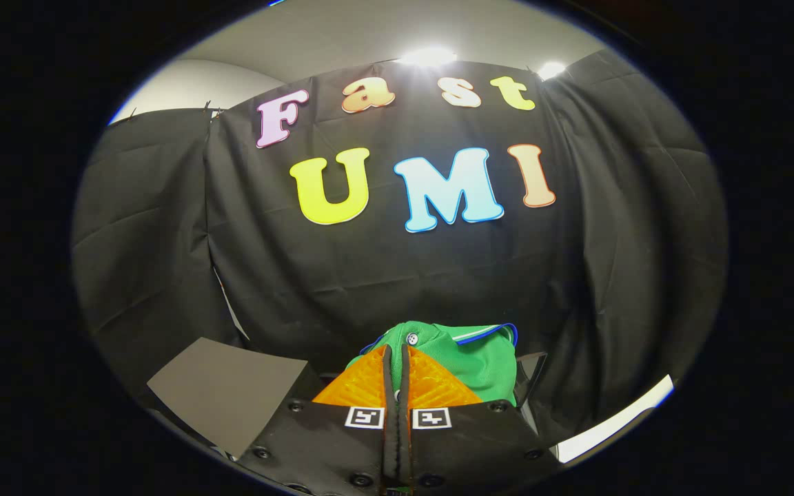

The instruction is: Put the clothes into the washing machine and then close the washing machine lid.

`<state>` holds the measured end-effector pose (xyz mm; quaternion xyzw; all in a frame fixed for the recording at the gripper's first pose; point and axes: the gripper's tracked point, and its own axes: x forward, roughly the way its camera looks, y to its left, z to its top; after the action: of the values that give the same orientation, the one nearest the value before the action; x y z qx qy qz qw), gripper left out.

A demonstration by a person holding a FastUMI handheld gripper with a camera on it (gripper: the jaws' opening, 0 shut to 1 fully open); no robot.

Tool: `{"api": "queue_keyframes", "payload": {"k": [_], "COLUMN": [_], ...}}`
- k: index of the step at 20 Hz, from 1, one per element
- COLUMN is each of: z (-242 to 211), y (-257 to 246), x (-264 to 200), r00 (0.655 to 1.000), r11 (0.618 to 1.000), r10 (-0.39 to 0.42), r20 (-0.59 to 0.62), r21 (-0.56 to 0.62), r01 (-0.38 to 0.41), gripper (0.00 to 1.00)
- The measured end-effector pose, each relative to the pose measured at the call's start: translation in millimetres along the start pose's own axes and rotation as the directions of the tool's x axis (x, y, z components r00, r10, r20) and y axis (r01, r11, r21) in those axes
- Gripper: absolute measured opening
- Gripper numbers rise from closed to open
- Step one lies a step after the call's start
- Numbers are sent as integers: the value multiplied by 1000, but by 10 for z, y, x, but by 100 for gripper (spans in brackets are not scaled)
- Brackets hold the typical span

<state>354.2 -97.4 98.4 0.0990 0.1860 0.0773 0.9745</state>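
Clothes: a green garment (469,362) clamped between the gripper (397,355) fingers; grey panel (228,389) just left; black cloth wall (383,269) beyond.

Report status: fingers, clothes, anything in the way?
Gripper shut on green shirt, held up before the black cloth wall. Grey panel beside fingers. Path cannot be judged.

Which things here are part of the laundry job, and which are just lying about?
Job:
green garment, pinched between the fingers
gripper, closed on it

Lying about:
grey panel beside the fingers, use unclear
black cloth wall beyond
ceiling lights
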Motion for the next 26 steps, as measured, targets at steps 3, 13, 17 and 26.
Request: {"api": "queue_keyframes", "payload": {"k": [3, 13, 17, 26], "z": [-164, -831, -1073, -1492], "y": [-50, -114, -107, -155], "x": [93, 357, 432, 533], "r00": [1000, 992, 984, 973], "r11": [1000, 999, 999, 998], "r10": [0, 28, 44, 39], "r20": [-26, -127, -170, -226], "r21": [-5, -19, -20, -29], "r01": [0, -30, -48, -47], "gripper": [1, 1, 1, 1]}}
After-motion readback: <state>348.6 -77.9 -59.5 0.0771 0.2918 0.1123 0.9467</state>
